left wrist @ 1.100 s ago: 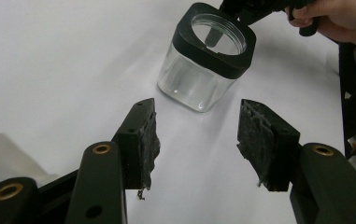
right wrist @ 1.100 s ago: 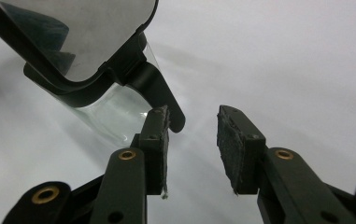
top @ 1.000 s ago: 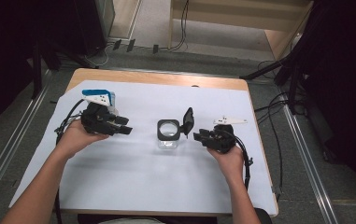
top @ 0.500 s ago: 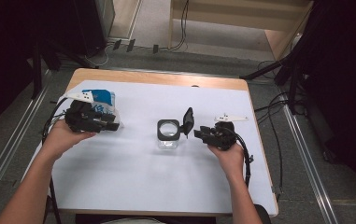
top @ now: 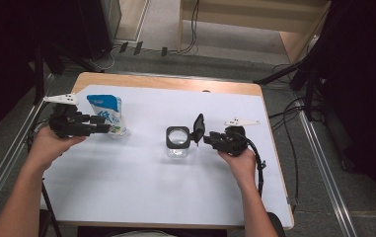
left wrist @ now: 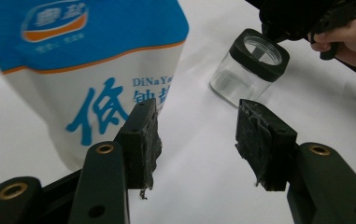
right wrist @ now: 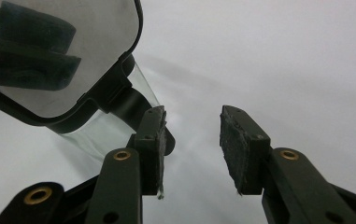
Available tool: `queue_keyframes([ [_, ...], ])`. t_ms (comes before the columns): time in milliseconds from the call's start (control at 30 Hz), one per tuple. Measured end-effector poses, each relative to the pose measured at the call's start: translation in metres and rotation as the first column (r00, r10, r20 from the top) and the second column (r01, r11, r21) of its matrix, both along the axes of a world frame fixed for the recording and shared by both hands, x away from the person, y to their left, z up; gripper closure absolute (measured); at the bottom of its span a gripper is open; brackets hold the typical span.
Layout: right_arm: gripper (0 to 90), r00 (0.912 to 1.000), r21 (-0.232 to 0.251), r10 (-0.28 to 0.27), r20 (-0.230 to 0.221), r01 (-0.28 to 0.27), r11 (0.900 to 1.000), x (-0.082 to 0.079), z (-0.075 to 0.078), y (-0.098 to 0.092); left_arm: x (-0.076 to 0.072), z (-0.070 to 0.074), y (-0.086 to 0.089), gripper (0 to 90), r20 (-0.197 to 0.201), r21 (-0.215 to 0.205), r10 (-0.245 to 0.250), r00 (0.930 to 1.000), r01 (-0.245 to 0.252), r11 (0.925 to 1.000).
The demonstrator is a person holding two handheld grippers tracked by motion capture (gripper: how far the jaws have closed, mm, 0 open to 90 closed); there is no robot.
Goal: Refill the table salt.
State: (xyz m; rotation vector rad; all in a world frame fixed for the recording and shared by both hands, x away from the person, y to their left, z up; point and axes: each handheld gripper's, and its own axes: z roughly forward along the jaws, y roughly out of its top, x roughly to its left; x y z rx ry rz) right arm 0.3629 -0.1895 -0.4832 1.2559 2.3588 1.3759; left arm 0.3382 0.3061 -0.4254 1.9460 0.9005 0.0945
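Tabletop point(top: 126, 197) is covered by a white sheet, and two things are carried on it. At its left stands a blue-and-white pouch point(top: 107, 114), upright, with blue lettering seen on its front in the left claw view point(left wrist: 87, 70). Near the middle a glass jar point(top: 178, 142) with a black rim is set, its hinged black lid point(top: 198, 127) raised on the right side; the lid's clear pane is seen in the right claw view point(right wrist: 59, 51). The left claw point(top: 104, 129) is held just beside the pouch, its pads apart and nothing gripped between them point(left wrist: 194, 140). The right claw point(top: 209, 138) is held close to the jar's lid, its pads also apart with nothing between them point(right wrist: 192, 149).
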Motion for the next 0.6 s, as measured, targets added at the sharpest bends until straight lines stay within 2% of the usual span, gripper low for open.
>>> queue_keyframes([
  [167,62.5,1.0,-0.007,0.0,-0.004,0.0,1.0,0.0,0.0,0.001,0.0,0.002,0.013,50.4,0.005,-0.027,0.04,0.9992,-0.039,0.9989],
  [267,62.5,1.0,-0.01,0.002,-0.006,-0.002,1.0,0.0,-0.001,0.002,0.002,0.0,0.021,51.1,-0.003,-0.026,0.07,0.9976,-0.07,0.9972],
  [467,62.5,1.0,-0.021,0.004,-0.008,-0.004,1.0,-0.001,-0.001,0.001,0.006,-0.003,0.03,53.3,-0.013,-0.031,0.117,0.993,-0.118,0.9926],
  [600,62.5,0.9999,-0.028,0.001,-0.013,-0.001,1.0,-0.003,-0.001,0.0,0.011,-0.007,0.032,53.8,-0.022,-0.034,0.129,0.9914,-0.13,0.9909],
])
